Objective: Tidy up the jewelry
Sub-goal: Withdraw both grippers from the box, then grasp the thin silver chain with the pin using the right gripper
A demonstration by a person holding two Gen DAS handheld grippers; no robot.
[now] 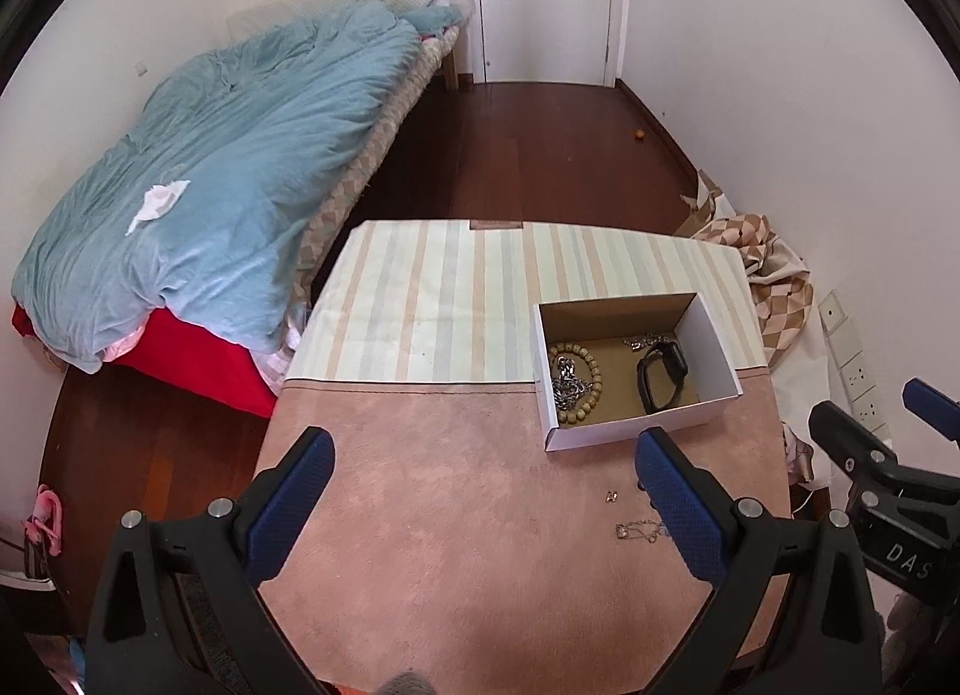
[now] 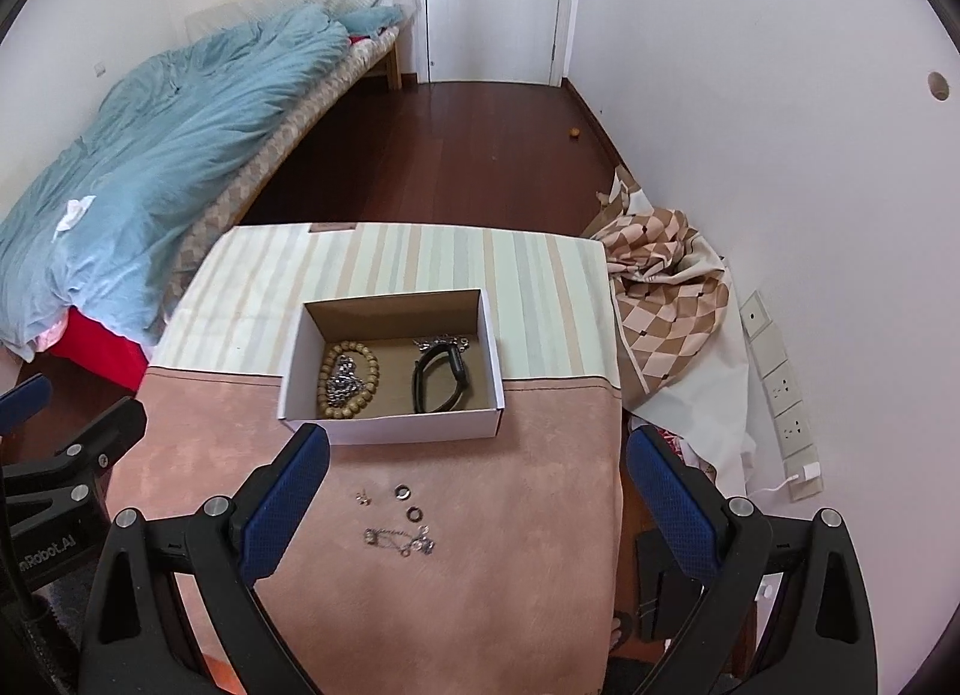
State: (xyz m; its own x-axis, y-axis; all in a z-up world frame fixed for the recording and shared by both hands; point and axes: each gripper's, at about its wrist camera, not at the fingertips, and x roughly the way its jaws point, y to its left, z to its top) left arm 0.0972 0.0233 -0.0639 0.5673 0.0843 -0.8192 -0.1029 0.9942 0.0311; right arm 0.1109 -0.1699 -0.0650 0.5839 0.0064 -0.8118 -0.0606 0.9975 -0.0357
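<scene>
Jewelry part sorted: beads and watch lie in the box point(image 2: 390, 431), two rings point(image 2: 408, 502) and a thin chain point(image 2: 399, 541) remain on the pink cloth; both grippers wide, empty; pinch low, one piece per pass.

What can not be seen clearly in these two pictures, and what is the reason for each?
- Thin chain, left wrist view: partly behind the left gripper's finger.
- Two rings, right wrist view only; hidden by that finger in the left view.
- Small earring: too small to tell its shape.
- Silver piece in the box: partly behind the black watch.
</scene>
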